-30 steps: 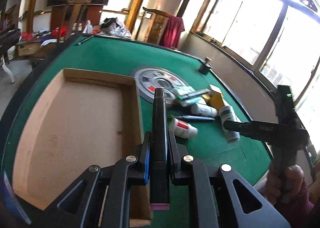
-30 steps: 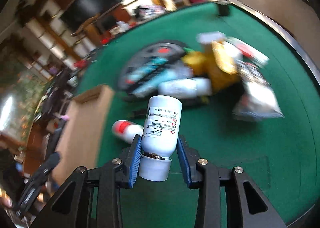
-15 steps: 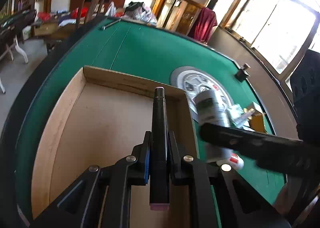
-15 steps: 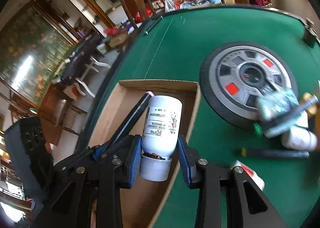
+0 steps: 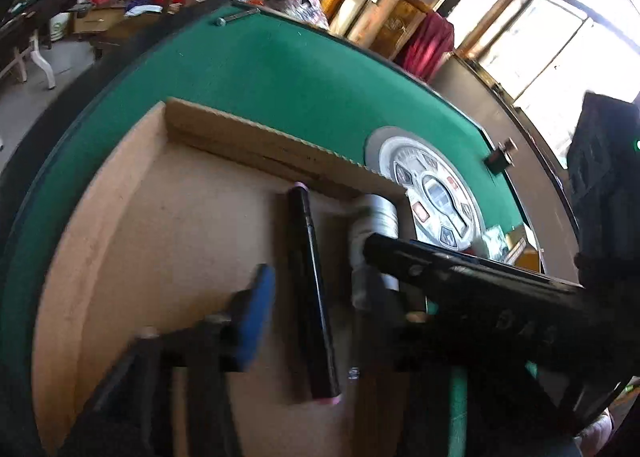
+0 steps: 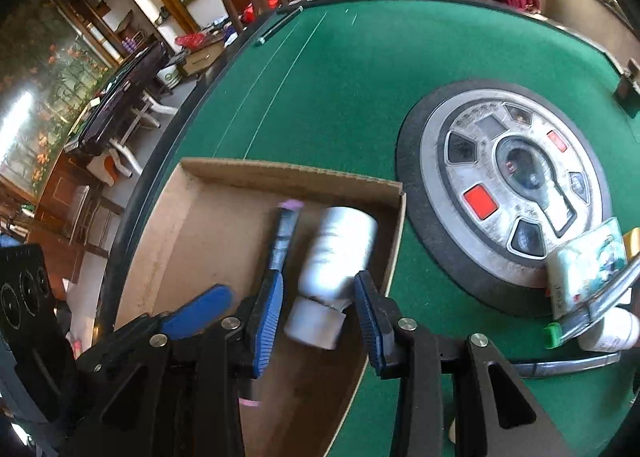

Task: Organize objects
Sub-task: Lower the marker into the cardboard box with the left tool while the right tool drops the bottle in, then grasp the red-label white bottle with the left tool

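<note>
Both grippers are over the cardboard tray [image 6: 192, 213], which lies on the green felt table [image 6: 340, 77] beside the round control panel [image 6: 512, 213] in its centre. The step in hand is the release of two things into this tray.

The left gripper [image 5: 316, 321] is opening its jaws. The black marker [image 5: 310, 289] with pink ends lies between them, and the blue pad on the left side already stands clear of it. The other pad is hidden behind the right gripper's arm, so I cannot tell if it is free there too.

The right gripper [image 6: 318, 301] is also opening. The white bottle [image 6: 334, 257] is between its blue pads with a small gap on each side, cap toward the camera. It is blurred, so it is probably dropping or rolling on the tray floor, close to the right wall of the tray.

To do this step well, I think both hands should wait until the jaws are wide apart, then lift straight up, not sideways. A sideways pull can catch the marker or push the bottle against the low wall. The two tools are very near each other, so they should go up one after the other, or apart.

More things wait by the panel: a packet [image 6: 588, 257], a green-capped pen [image 6: 588, 313] and another white bottle [image 6: 612, 331].
</note>
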The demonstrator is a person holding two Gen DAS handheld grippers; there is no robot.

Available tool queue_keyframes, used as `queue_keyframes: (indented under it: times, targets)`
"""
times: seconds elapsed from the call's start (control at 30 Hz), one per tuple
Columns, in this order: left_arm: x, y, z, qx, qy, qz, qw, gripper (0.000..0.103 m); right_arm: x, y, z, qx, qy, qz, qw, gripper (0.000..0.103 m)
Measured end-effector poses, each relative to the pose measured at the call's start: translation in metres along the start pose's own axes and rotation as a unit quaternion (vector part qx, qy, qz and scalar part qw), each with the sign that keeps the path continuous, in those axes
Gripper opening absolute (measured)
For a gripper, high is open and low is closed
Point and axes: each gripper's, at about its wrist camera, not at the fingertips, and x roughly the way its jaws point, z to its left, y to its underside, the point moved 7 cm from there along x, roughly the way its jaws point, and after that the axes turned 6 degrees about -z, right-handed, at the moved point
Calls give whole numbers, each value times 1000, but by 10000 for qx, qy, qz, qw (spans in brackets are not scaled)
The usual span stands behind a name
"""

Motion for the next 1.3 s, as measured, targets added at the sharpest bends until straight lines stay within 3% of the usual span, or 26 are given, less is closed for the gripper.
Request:
queue_keyframes:
  times: [0.13,0.2,0.3,0.4,0.5,0.53,0.6,0.73,0.87,1.07,1.27,1.3]
  targets:
    - [-22,-6,2,-114,19,-217,9997,66,-25,-3,-4,69,-118,-201,9997,63]
    - [-38,-8,-2,-29,-100,-365,9993,68,-50,-6,-9,9,-37,-442,9990,67]
    - [-67,-7,-19,227,-124,-654,9975,73,-96,-11,-18,-133,202,-889,9957,84]
    - [-89,-1,-49,416,161,-849,9954,82,-158,-14,-26,-356,486,-1748,9828,101]
    - [-95,10,-80,675,366,-861,9933,85,-206,2,-45,-460,548,-2820,9567,103]
    - [-92,17,-91,786,445,-794,9927,85,-209,12,-57,-351,564,-2863,9558,103]
    - [-78,32,-111,994,507,-589,9920,85,-192,35,-92,-27,1147,-2308,9662,103]
    - [-33,58,-134,939,319,-47,9951,85,-173,67,-134,187,1696,-2067,9634,103]
    - [-6,78,-136,629,-65,193,9978,85,-178,82,-166,305,1919,-2124,9577,103]
    - [22,87,-145,876,-822,35,9928,85,-197,93,-182,146,2250,-2367,9451,103]
    - [42,98,-157,1127,-890,239,9893,85,-200,100,-193,-34,2476,-2435,9378,103]
    - [45,102,-160,1192,-845,268,9889,80,-200,100,-194,-42,2505,-2432,9371,103]
